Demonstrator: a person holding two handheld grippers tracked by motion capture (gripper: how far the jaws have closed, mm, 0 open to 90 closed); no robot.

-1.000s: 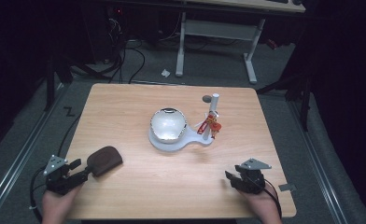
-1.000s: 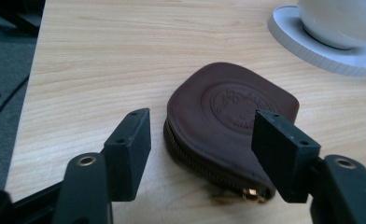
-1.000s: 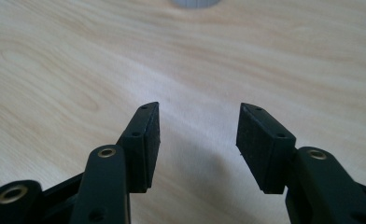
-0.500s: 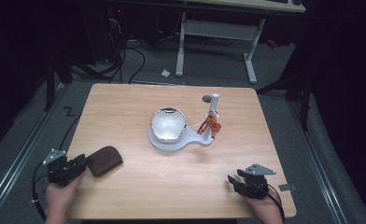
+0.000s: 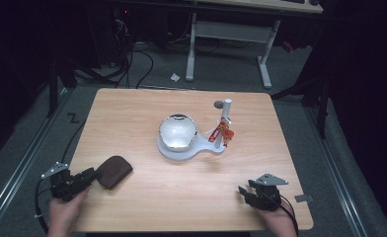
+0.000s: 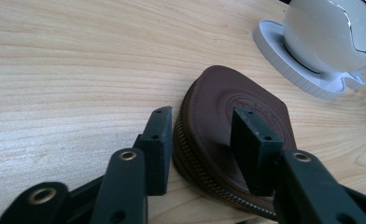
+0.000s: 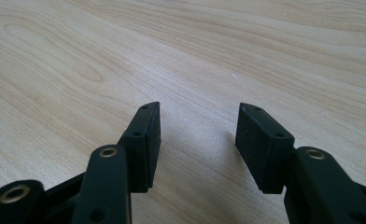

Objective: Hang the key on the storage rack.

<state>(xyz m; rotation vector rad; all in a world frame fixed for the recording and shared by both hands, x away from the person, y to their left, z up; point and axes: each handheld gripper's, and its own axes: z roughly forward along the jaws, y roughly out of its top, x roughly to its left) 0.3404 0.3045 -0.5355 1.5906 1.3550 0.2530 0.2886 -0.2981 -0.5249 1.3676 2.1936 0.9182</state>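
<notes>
The left gripper (image 5: 90, 175) sits at the near left corner of the table (image 5: 132, 106), its jaws clamped on the near edge of the brown zip pouch (image 5: 114, 171): in the left gripper view one pad (image 6: 158, 148) presses the pouch's (image 6: 239, 140) zipped rim from outside and the other lies on its top face. They have just been closing onto it. The pouch lies flat, just inside the table's left edge, with bare wood between it and the near edge. To the right of the pouch, well apart, the right gripper (image 5: 244, 191) rests near the front edge with jaws spread over bare wood (image 7: 195, 126), holding nothing. Beyond the pouch, toward the middle, the white bowl (image 5: 177, 132) sits on its white stand (image 5: 201, 150), whose post (image 5: 225, 116) carries a red tag (image 5: 222, 133). Open wood rings the stand on all sides.
</notes>
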